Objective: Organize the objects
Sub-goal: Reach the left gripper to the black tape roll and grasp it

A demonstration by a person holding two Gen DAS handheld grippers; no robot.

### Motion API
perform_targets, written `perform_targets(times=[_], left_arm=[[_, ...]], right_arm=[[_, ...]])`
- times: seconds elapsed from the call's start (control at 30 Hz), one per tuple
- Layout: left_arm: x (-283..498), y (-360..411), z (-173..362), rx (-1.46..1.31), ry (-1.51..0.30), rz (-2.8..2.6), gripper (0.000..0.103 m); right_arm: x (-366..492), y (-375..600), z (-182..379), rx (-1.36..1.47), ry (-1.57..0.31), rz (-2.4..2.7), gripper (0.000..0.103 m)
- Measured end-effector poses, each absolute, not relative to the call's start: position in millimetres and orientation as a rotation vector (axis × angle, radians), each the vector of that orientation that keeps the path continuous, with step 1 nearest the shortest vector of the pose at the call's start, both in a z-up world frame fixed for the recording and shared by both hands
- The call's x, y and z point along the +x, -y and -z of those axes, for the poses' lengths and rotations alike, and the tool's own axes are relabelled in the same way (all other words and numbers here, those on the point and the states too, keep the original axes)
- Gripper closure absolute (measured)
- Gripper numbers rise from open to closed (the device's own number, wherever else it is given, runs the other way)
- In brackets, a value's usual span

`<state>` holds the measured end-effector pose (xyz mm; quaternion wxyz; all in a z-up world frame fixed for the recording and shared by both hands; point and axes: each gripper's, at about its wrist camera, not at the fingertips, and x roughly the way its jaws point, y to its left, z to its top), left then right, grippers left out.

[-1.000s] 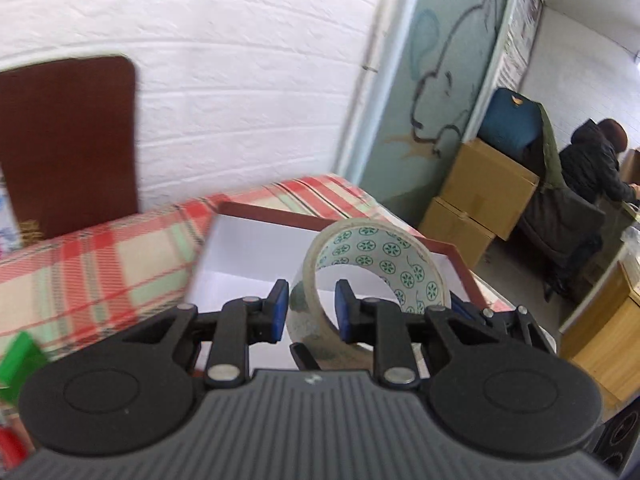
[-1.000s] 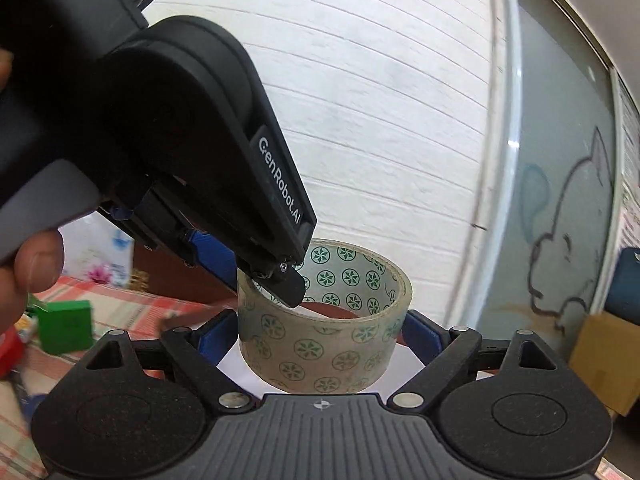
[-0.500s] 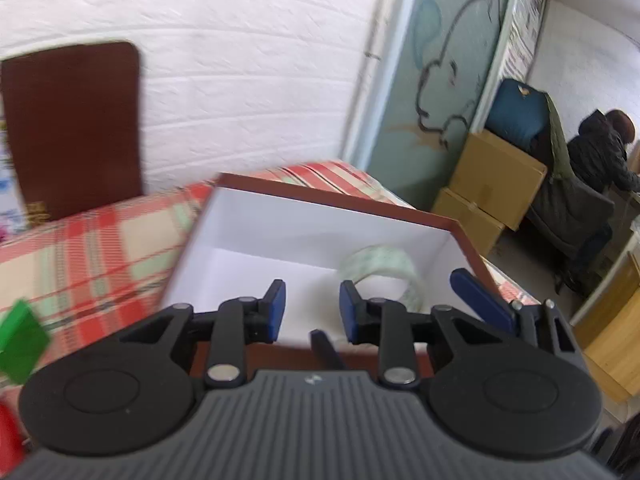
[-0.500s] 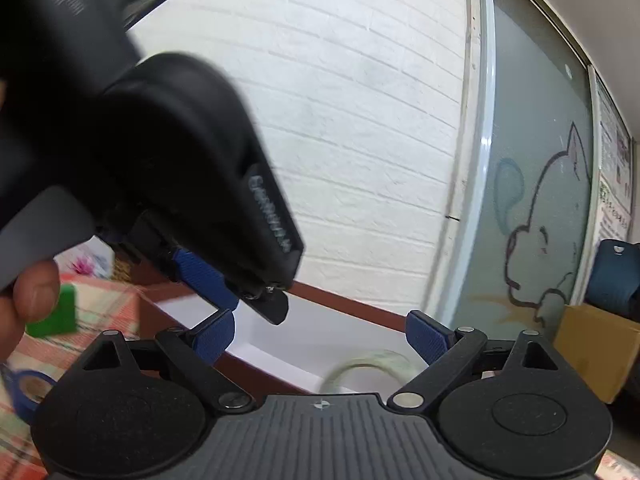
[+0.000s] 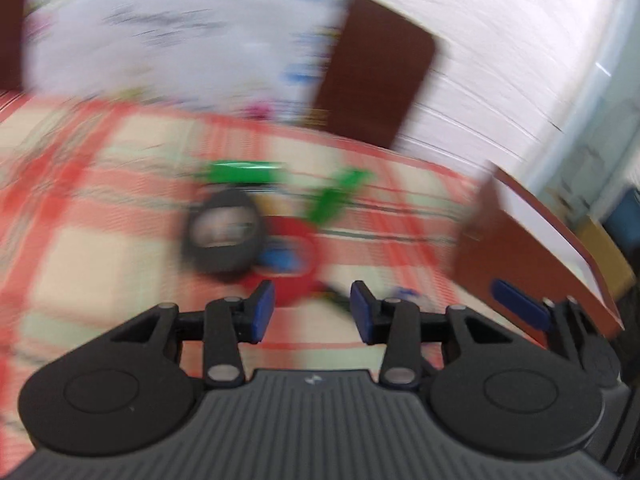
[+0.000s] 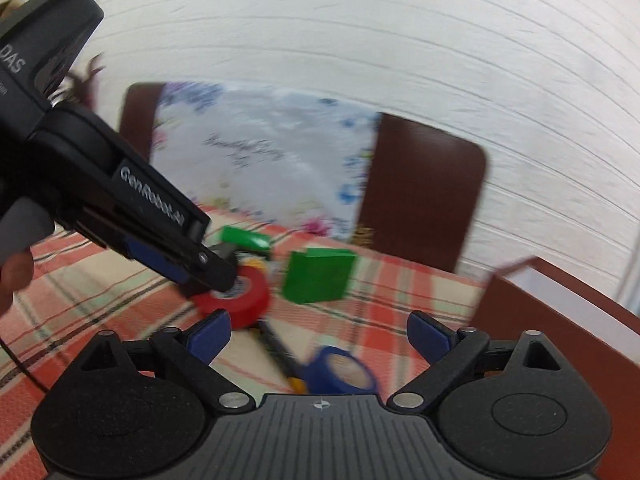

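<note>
The left hand-held gripper (image 6: 222, 280) is opening, empty, right at the red tape (image 6: 236, 298). It should straddle the tape's wall. The right hand-held gripper (image 6: 318, 336) is wide, empty.

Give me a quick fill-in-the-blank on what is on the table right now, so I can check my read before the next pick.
1. The roll of tape under the left gripper tips is ____ in colour.
2. The roll between the open fingers of the right gripper is ____.
3. The upright block behind the rolls is ____.
4. The tablecloth pattern is ____.

Missing words: red; blue; green; plaid
</note>
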<state>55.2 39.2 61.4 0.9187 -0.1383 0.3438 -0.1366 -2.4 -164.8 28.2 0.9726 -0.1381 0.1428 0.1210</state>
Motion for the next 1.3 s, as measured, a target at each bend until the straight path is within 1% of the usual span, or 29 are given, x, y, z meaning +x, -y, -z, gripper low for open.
perform_targets(times=[0.13, 0.37, 0.4, 0.47, 0.53, 0.6, 0.7, 0.83, 0.93, 1.0, 1.03, 1.07, 1.1, 1.13, 1.17, 1.2, 1.3], left_arm=[[58.9, -83.6, -52.7, -0.37, -0.727, 0.155, 0.059], [56.1, -135.8, -25.3, -0.464, -0.757, 0.068, 0.059], [54.4, -141.4, -23.5, -0.479, -0.757, 0.067, 0.059], [51.1, -149.6, -22.8, -0.497, -0.749, 0.076, 0.059], [51.1, -153.0, -23.5, -0.493, -0.747, 0.079, 0.059], [50.3, -155.1, -24.6, -0.499, -0.747, 0.092, 0.059], [49.5, -155.9, -26.1, -0.522, -0.743, 0.124, 0.059], [47.6, -144.3, -29.6, -0.551, -0.755, 0.214, 0.059], [47.6, -125.8, -31.3, -0.515, -0.788, 0.266, 0.059], [49.6, -112.5, -30.0, -0.478, -0.818, 0.289, 0.059], [51.1, -106.2, -28.9, -0.46, -0.835, 0.292, 0.059], [52.8, -100.3, -27.4, -0.446, -0.851, 0.294, 0.059], [54.7, -94.4, -25.0, -0.43, -0.868, 0.295, 0.059], [56.4, -89.1, -22.8, -0.407, -0.881, 0.289, 0.059], [56.5, -84.6, -22.2, -0.38, -0.88, 0.276, 0.062], [56.5, -82.0, -22.5, -0.359, -0.879, 0.259, 0.068], [55.9, -82.9, -29.0, -0.376, -0.878, 0.252, 0.069]], right_arm=[[18.1, 124.5, -33.7, -0.364, -0.32, -0.326, 0.011], [56.1, 53.1, -11.9, -0.541, -0.365, -0.379, 0.012], [65.4, 45.7, -8.9, -0.57, -0.376, -0.377, 0.014], [79.5, 31.7, -1.8, -0.605, -0.407, -0.37, 0.023], [91.6, 24.2, 2.8, -0.627, -0.428, -0.332, 0.028], [95.0, 26.6, -2.6, -0.582, -0.45, -0.328, 0.028], [78.5, 37.0, -9.9, -0.482, -0.463, -0.378, 0.028], [38.6, 56.5, -4.0, -0.378, -0.526, -0.486, 0.028], [20.5, 72.7, 4.7, -0.278, -0.588, -0.515, 0.028], [12.3, 78.2, 6.0, -0.267, -0.576, -0.506, 0.027], [10.6, 78.9, 5.9, -0.271, -0.574, -0.499, 0.023], [10.0, 78.1, 6.0, -0.271, -0.572, -0.492, 0.022], [10.0, 78.4, 5.4, -0.268, -0.573, -0.492, 0.022], [10.7, 78.9, 5.0, -0.263, -0.576, -0.494, 0.026], [12.2, 80.4, 4.5, -0.257, -0.584, -0.505, 0.027], [13.4, 81.5, 3.5, -0.246, -0.593, -0.526, 0.033], [10.2, 83.5, 1.0, -0.24, -0.57, -0.517, 0.033]])
